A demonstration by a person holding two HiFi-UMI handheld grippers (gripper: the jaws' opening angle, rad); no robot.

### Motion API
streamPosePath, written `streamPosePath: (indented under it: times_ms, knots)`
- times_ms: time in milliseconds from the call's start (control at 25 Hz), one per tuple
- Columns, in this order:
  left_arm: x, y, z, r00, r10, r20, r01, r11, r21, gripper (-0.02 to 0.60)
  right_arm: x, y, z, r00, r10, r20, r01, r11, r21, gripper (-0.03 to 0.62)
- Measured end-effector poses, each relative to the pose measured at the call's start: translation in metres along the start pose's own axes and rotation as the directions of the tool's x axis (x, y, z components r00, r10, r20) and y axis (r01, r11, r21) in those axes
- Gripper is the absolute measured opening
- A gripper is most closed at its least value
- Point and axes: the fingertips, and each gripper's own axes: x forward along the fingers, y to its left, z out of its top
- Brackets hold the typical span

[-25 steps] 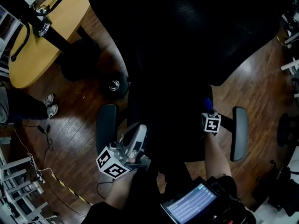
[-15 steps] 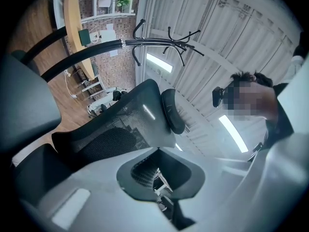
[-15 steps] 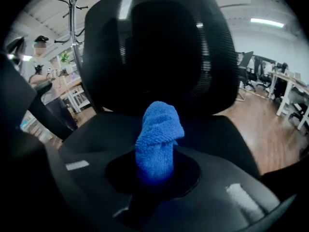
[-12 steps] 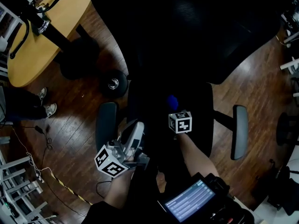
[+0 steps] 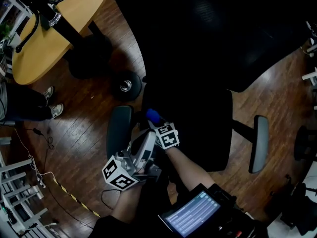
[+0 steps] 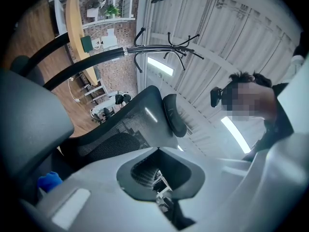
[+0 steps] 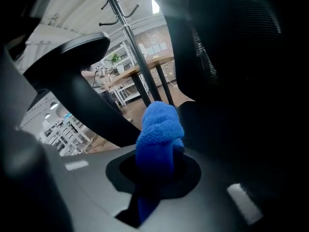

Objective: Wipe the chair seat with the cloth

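Floor (image 5: 84,138): brown wooden planks, with cables trailing at the left edge
Chair: black mesh office chair; the broad backrest (image 5: 218,33) fills the top of the head view, with the dark padded chair seat (image 5: 203,128) below it and a grey padded armrest on each side, left (image 5: 119,130) and right (image 5: 259,143)
Worktop (image 5: 54,38): rounded pale wooden top at the upper left, crossed by the black pole of a coat stand (image 5: 69,31)
Bystander: a person's dark trouser leg and light shoes (image 5: 52,103) at the left edge
Screen (image 5: 190,216): dark-framed tablet at the bottom, lit, with rows of text too small to read
Left gripper (image 5: 144,145) (image 6: 161,178): pale grey, held just beside the left armrest at the seat's front corner; jaws together with nothing between them; its cube carries black-and-white square markers, no letters
Right gripper (image 5: 157,123) (image 7: 154,173): just above the left one, jaws clamped on the cloth; same marker cube
Cloth (image 5: 152,115) (image 7: 159,129): small bright blue terry cloth, bunched into a roll and sticking out past the jaws, at the seat's left edge next to the left armrest; whether it presses on the seat cannot be told
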Motion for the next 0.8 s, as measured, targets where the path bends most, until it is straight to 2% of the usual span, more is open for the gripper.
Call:
streamPosePath:
  times_ms: [160,360,520,680,800]
  knots:
    - [0.003,0.001,-0.002,1.000,-0.006,-0.006,0.006,1.000,-0.004,-0.008,-0.017,-0.032,-0.011,0.998,-0.063,-0.009,0.063,0.998,0.001,0.048]
    - [0.006,-0.001,-0.006,1.000,-0.014,-0.016,0.014,1.000,-0.003,-0.008,-0.072,-0.113,-0.042,0.971,-0.233,-0.044,0.235,0.971,0.048,0.048]
    - [0.008,-0.006,-0.014,0.999,-0.020,-0.030,0.020,1.000,-0.002,-0.008,-0.143,-0.182,-0.064,0.923,-0.381,-0.058,0.385,0.918,0.095,0.048]
    - [0.010,-0.010,-0.020,0.999,-0.026,-0.038,0.025,1.000,-0.007,-0.008,-0.219,-0.236,-0.088,0.855,-0.510,-0.094,0.519,0.843,0.141,0.048]
    - [0.012,-0.012,-0.022,0.999,-0.029,-0.038,0.028,1.000,-0.011,-0.008,-0.253,-0.256,-0.099,0.822,-0.560,-0.102,0.569,0.803,0.178,0.048]
